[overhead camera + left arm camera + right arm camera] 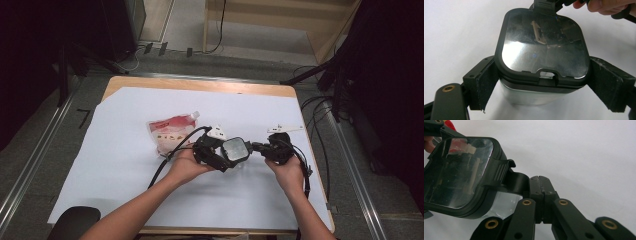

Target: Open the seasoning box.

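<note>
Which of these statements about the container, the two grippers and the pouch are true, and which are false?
1. The container has a black-rimmed lid. True.
2. The right gripper stands wide open. False: its jaws are shut on the lid's black tab.
3. The left gripper has the container between its jaws. True.
4. The red pouch lies inside the container. False: it lies on the white sheet beside it.

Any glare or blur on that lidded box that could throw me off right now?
Left gripper view: the box's shiny lid mirrors the room, with a bright patch at lower left. Right gripper view: the lid shows murky reflections, and the near linkage is soft. High view: dim surroundings, the lid a pale glint.
</note>
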{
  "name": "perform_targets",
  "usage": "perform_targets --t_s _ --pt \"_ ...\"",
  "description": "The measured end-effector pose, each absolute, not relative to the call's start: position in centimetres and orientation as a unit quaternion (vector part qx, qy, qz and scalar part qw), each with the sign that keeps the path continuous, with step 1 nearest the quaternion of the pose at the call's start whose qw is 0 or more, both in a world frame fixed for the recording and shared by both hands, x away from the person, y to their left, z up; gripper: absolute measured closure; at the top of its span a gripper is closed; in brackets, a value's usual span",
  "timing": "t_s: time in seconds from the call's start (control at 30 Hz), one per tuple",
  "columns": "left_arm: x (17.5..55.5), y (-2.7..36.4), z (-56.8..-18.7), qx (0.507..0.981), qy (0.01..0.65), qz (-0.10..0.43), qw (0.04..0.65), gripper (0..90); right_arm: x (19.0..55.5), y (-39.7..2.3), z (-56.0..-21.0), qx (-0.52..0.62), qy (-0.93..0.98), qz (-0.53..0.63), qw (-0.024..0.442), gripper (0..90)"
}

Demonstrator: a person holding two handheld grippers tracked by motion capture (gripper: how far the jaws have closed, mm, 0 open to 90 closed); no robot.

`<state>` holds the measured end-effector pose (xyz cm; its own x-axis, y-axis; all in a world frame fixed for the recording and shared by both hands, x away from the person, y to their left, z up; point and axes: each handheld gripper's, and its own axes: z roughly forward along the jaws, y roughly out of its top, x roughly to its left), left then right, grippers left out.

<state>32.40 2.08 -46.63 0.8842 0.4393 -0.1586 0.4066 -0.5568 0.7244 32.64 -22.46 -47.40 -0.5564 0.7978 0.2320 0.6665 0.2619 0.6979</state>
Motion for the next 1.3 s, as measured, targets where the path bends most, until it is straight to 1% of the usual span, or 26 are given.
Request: perform_targets --t_s 0.13,0.5,0.8,0.9,1.3 --pt "32.2 2.1 -46.1 0.887 0.234 0.037 0.397 16.9 32.6 -22.4 -47.4 0.457 0.793 0.392 0.091 90.0" --pt "32.3 2.3 -45.8 0.888 0.235 0.032 0.394 17.4 32.5 -22.2 -47.3 0.454 0.794 0.394 0.093 90.0" --pt "32.0 2.1 -45.0 0.891 0.222 0.049 0.392 18.1 32.3 -22.0 -47.2 0.455 0.795 0.392 0.086 90.0" --pt "32.0 2.1 -44.7 0.888 0.224 0.048 0.4 18.1 32.2 -22.0 -47.1 0.454 0.795 0.393 0.086 90.0" --pt "31.9 1.8 -44.4 0.892 0.218 0.053 0.391 18.0 32.1 -22.0 -47.2 0.458 0.794 0.391 0.081 90.0"
